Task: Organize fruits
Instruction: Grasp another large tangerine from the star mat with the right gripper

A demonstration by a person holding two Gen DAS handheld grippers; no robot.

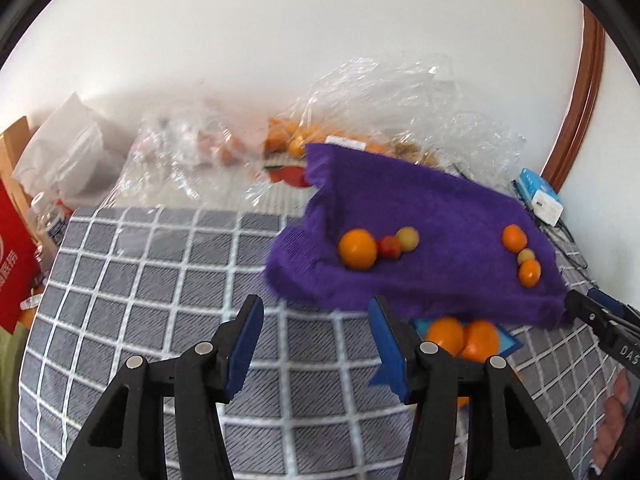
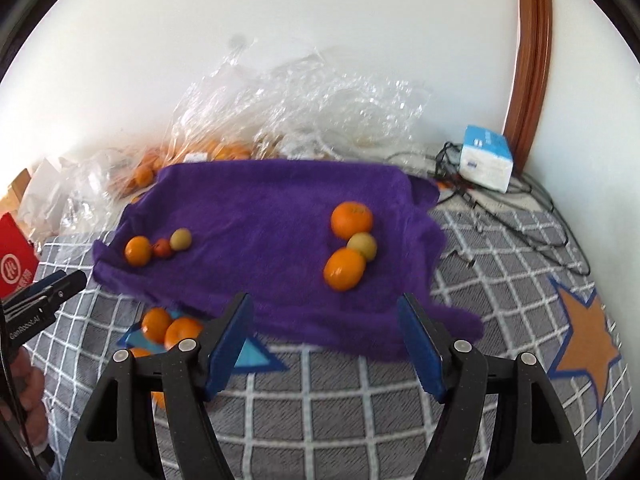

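A purple cloth lies on the checked bed cover. On it sit two groups of fruit: an orange, a small red fruit and a yellow-green fruit; then two oranges with a yellow-green fruit between them. More oranges lie on the cover in front of the cloth. My left gripper is open and empty above the cover. My right gripper is open and empty at the cloth's near edge.
Clear plastic bags with more oranges lie by the wall. A white-blue box and black cables lie at the right. A red packet and white bags are at the left. An orange star marks the cover.
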